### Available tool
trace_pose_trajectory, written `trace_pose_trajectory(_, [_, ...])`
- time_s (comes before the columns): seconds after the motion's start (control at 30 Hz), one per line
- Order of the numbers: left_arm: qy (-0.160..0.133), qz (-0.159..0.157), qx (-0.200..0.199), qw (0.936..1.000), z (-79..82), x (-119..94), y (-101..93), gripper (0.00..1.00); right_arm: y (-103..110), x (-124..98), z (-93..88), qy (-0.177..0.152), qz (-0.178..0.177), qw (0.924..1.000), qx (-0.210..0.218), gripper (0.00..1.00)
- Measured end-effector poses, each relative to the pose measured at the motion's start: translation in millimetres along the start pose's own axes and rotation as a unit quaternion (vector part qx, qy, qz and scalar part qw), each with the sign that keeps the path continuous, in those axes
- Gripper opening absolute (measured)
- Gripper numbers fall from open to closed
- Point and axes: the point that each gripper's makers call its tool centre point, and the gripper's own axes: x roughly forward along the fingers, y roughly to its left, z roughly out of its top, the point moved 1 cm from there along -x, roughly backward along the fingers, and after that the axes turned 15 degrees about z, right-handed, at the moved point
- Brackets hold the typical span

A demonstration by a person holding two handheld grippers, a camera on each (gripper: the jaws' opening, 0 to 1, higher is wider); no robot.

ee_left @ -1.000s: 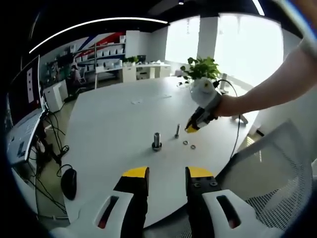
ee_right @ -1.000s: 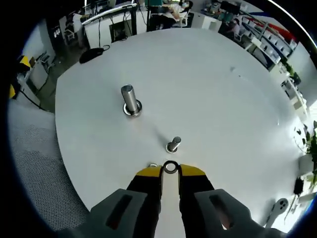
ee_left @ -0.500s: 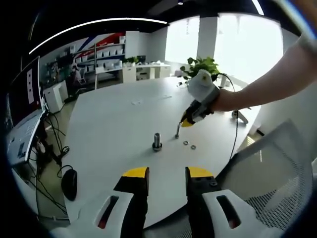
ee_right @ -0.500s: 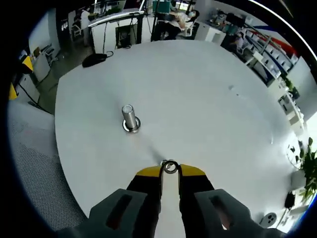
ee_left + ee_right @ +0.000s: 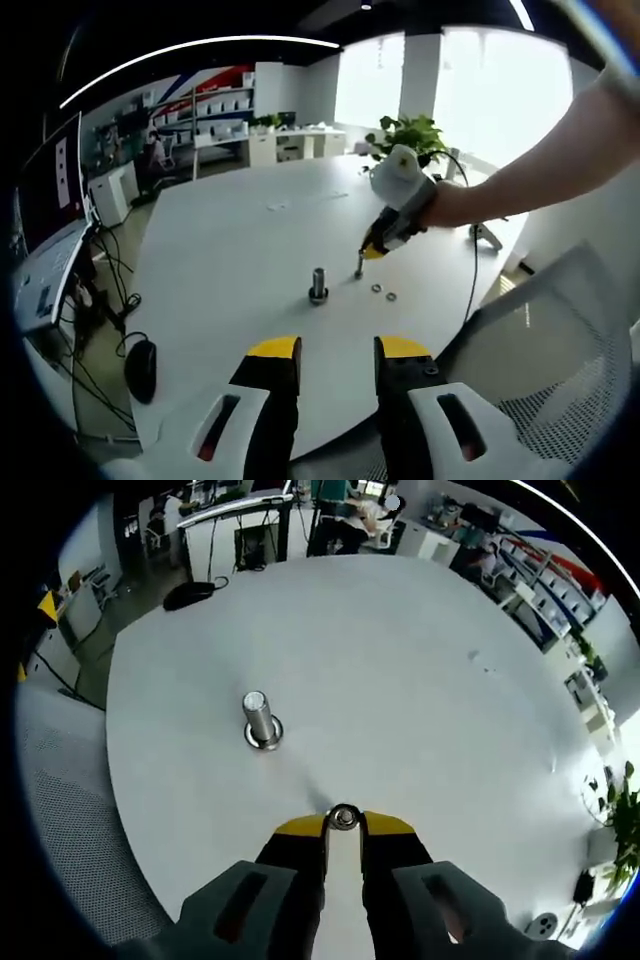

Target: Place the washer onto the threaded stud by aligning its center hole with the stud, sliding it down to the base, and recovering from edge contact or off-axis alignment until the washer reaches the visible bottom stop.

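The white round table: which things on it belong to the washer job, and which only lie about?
Job:
small silver ring washer, clamped in right gripper
thin threaded metal stud

Lying about:
thick steel bolt
two spare washers
black computer mouse
idle left gripper

Likely an open-plan office: round white surface (image 5: pixel 230 250), white shelving along the wall (image 5: pixel 225 105), grey mesh chair (image 5: pixel 570 340), green potted plant (image 5: pixel 405 135)

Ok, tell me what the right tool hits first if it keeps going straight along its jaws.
Most likely the thin threaded stud: the right tool holds the washer directly over it, tips nearly touching, though depth is unclear. Beyond lies the white table.
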Motion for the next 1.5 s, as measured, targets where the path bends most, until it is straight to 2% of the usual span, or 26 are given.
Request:
trace_pose_trajectory(0.37, [0.003, 0.001, 0.001, 1.0000, -0.9, 0.2, 0.1, 0.27, -4.3, 11.7, -4.0, 0.010, 0.007, 0.9999, 0.003, 0.14])
trace_pose_trajectory(0.87, [0.006, 0.006, -0.008, 0.9999, -2.3, 0.7, 3.0, 0.26, -5.6, 41.2, -23.1, 0.054, 0.021, 0.9983, 0.007, 0.14])
trace_pose_trajectory(1.17, [0.007, 0.008, -0.010, 0.9999, -2.4, 0.7, 3.9, 0.26, -8.6, 44.3, -22.9, 0.046, 0.022, 0.9985, 0.020, 0.15])
trace_pose_trajectory(1.27, [0.007, 0.008, -0.011, 0.9999, -2.6, 0.8, 4.2, 0.26, -5.8, 46.7, -28.6, 0.058, 0.027, 0.9977, 0.021, 0.15])
trace_pose_trajectory(1.5, [0.007, 0.008, -0.011, 0.9999, -2.6, 0.8, 4.1, 0.26, -4.0, 44.5, -32.5, 0.054, 0.026, 0.9978, 0.029, 0.17])
